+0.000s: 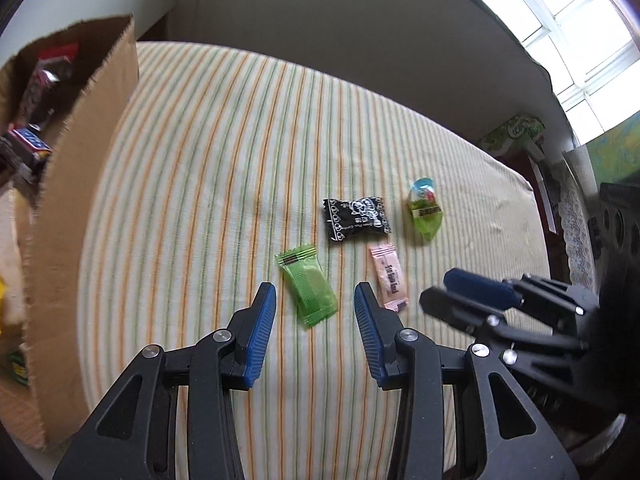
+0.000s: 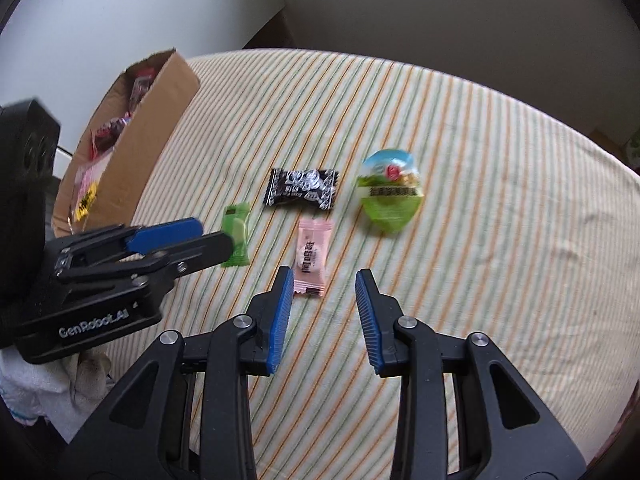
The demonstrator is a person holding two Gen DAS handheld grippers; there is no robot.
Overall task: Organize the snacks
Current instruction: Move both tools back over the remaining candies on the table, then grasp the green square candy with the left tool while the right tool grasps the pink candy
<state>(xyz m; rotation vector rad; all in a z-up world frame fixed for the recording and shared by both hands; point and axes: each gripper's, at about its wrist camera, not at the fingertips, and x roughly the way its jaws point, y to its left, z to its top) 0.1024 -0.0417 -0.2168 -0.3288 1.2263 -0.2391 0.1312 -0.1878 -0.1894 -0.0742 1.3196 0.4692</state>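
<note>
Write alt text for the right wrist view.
The right gripper hangs open and empty over a striped tablecloth, nearest a pink candy packet. Beyond lie a green packet, a black packet and a green jelly cup; the left gripper and a cardboard box of snacks are at left.

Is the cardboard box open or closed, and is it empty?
Open and not empty. The cardboard box has no lid over its top, and red, pink and yellow snack packets show inside it in both wrist views.
</note>
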